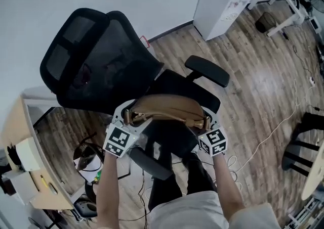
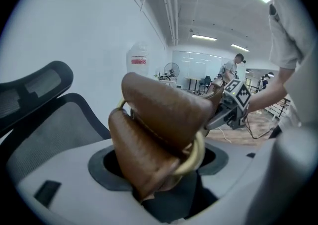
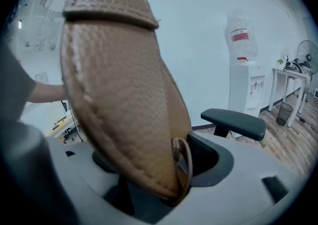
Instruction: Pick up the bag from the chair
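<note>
A brown leather bag (image 1: 164, 105) hangs stretched between my two grippers, just above the seat of the black office chair (image 1: 101, 61). My left gripper (image 1: 130, 118) is shut on the bag's left end, at its gold ring (image 2: 196, 157). My right gripper (image 1: 205, 123) is shut on the right end, near another ring (image 3: 185, 162). In the left gripper view the bag (image 2: 154, 139) fills the middle, folded over the jaws. In the right gripper view the bag (image 3: 119, 95) rises as a wide grained flap and hides the fingertips.
The chair's right armrest (image 1: 207, 70) juts out beside the bag, and its left armrest (image 1: 151, 165) lies under my arms. A wooden desk (image 1: 23, 157) stands at the left. A white water dispenser (image 1: 223, 0) is at the back, a cable (image 1: 273, 129) on the floor.
</note>
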Demonstrator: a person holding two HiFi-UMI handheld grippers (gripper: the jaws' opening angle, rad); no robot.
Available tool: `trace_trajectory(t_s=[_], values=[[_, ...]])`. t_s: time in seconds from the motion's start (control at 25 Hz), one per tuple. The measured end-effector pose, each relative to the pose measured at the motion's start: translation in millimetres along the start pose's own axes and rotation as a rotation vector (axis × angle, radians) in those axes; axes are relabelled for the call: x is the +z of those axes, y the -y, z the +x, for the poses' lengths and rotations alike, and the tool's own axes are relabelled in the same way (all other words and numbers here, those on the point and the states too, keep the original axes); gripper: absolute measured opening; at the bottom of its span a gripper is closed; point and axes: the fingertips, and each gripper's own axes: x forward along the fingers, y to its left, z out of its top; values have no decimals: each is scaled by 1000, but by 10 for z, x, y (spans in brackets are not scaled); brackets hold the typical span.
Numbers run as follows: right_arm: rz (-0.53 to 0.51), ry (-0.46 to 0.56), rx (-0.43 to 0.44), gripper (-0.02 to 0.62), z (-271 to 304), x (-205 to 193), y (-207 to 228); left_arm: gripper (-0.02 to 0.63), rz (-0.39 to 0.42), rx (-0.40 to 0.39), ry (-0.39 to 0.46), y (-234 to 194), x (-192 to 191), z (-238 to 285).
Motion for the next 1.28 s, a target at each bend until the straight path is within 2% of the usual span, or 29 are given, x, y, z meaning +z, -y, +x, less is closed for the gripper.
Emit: trace_trajectory(t_s=[0.28,0.56,0.92,1.04,1.28], values=[[-24,15,53,347,-412,483,-56,331,-23,69,24,178,537,-369],[-75,37,59,344,-961,823,-83,331,-73,128,87,526,927,-668],[-118,110,46,339,-1589,1236,32,331,-42,219,175,891,1614,-878],[-140,126,43,334,-1701,1326,41,331,-52,261,195,954,1718,-931],[-132,130,35,333,-1731,1302,68,333,-77,243,206,1002,1779,-904]])
